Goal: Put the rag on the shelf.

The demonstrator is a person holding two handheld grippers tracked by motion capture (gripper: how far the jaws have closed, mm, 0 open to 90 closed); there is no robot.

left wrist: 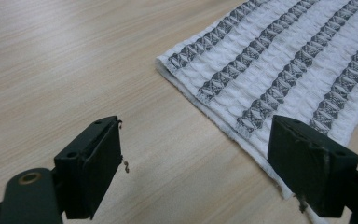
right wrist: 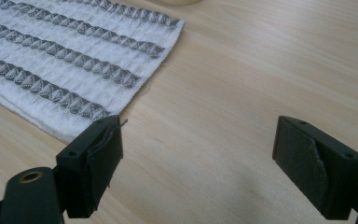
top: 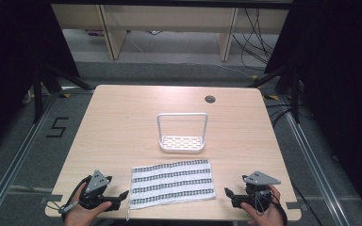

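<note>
Grippers, left (top: pixel 121 194) and right (top: pixel 227 192), flank the white grey-striped waffle-weave cloth (top: pixel 172 182), jaws apart, nothing held; approach looks in hand; next, probably pinching its near corners.

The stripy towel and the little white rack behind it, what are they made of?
The towel looks like soft woven cotton: its puffy waffle texture and grey patterned stripes show in the left gripper view. The rack looks like white-coated metal or plastic: thin smooth handle, holed base. Which one, I cannot tell.
</note>
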